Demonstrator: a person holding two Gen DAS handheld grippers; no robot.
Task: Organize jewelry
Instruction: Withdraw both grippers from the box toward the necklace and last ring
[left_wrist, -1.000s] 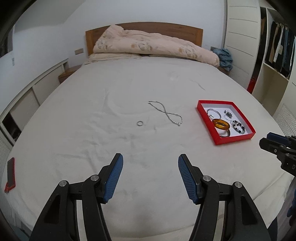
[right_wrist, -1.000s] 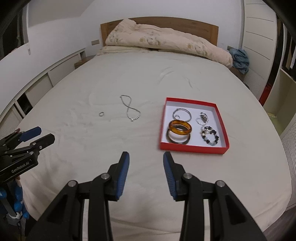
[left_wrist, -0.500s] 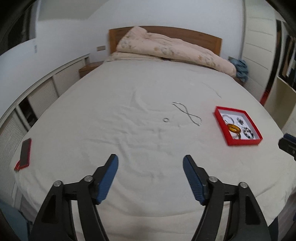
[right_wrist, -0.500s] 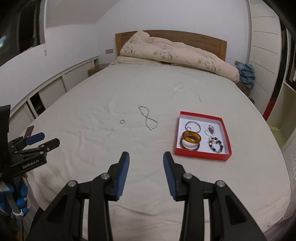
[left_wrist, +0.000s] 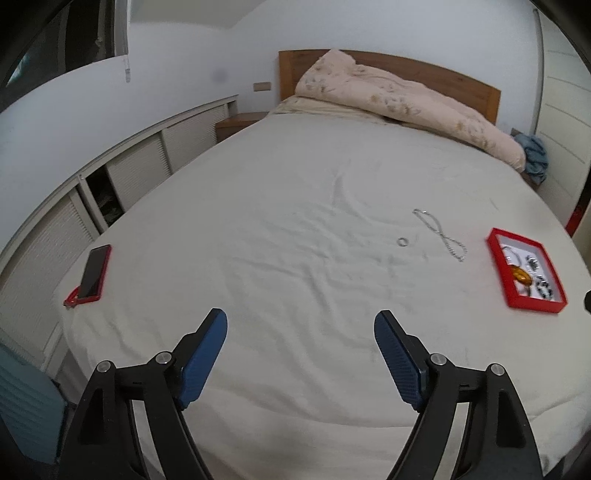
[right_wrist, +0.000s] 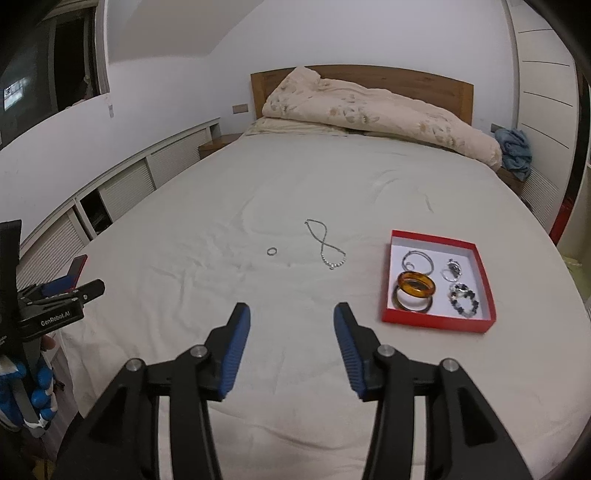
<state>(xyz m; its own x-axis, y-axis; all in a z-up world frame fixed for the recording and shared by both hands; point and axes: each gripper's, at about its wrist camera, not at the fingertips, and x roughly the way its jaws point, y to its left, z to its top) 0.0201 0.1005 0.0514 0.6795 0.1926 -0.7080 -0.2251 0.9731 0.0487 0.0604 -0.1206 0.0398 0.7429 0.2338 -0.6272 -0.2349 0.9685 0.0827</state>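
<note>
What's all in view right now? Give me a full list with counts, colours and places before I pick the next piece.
red tray: 1, red with white floor, on the bed, right side
amber bangle: 1, orange-brown, in the tray, stacked on a darker bangle
beaded bracelet: 1, dark and pale beads, in the tray, near right corner
silver pieces: several, count unclear, at the tray's far end
necklace: 1, silver, loose on the sheet, left of the tray
ring: 1, silver, loose on the sheet, left of the necklace
phone: 1, red case, left edge of the bed
duvet: 1, cream floral, bunched by the headboard
blue cloth: 1, right of the bed
left gripper: blue pads, jaws opening, nothing between
right gripper: blue pads, jaws opening, nothing between
</note>
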